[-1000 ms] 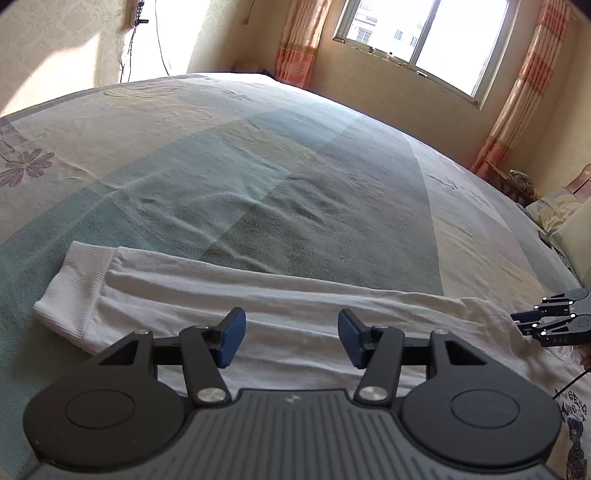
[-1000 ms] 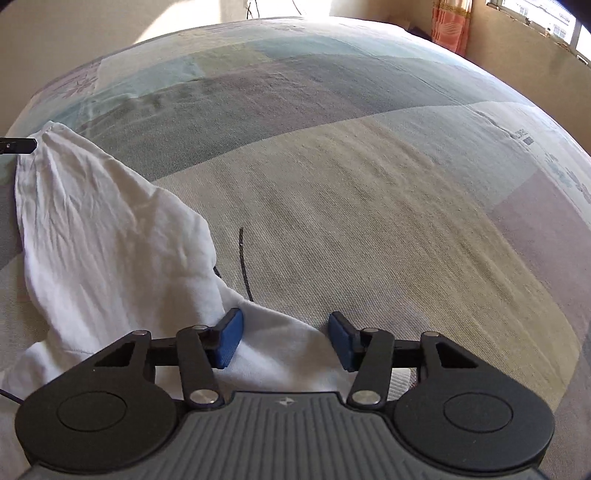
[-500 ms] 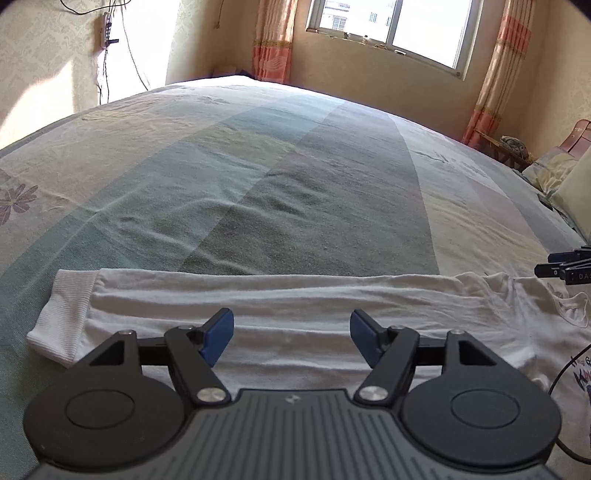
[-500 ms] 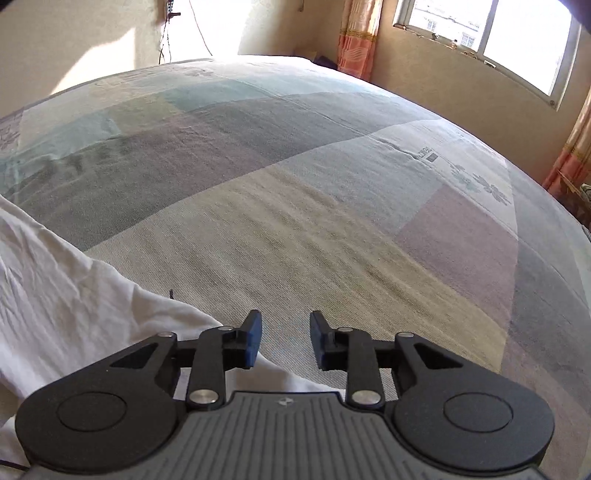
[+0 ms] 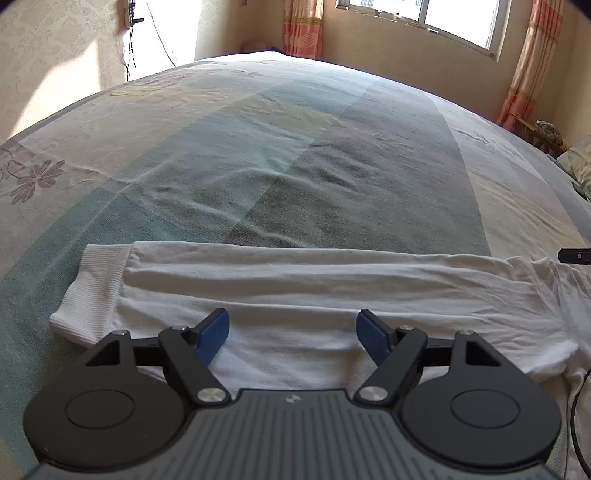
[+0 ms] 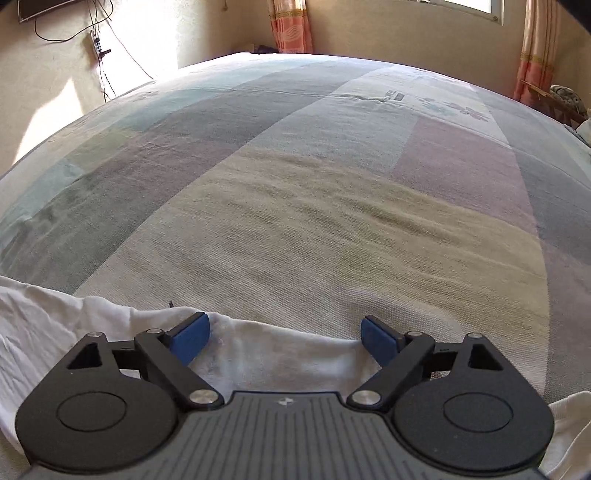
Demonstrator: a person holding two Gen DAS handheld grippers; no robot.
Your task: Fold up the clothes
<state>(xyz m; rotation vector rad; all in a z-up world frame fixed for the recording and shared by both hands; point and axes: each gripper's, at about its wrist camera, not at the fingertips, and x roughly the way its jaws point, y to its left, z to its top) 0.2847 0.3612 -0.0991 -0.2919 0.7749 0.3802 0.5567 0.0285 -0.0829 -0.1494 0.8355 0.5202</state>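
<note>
A white long-sleeved garment lies flat on the bed. Its sleeve (image 5: 295, 280) stretches across the left wrist view, with the ribbed cuff (image 5: 92, 291) at the left end. My left gripper (image 5: 291, 338) hovers over the sleeve, its jaws still opening, and the blue pads press on nothing. In the right wrist view the garment's body (image 6: 273, 354) lies under my right gripper (image 6: 284, 338), whose jaws are also opening wide and are free of the cloth. A black fingertip of the right gripper (image 5: 574, 255) shows at the right edge of the left wrist view.
The bed (image 6: 332, 206) is covered by a sheet of pale green, grey, tan and mauve patches. Beyond it stand a wall with hanging cables (image 5: 147, 40), a window (image 5: 424, 14) with orange curtains, and a pillow (image 5: 580, 162) at the right. A black cable (image 5: 576, 406) runs at lower right.
Both grippers' jaws have spread wider. The right wrist view has rolled level, and the white cloth now lies low under the right gripper instead of rising on the left.
</note>
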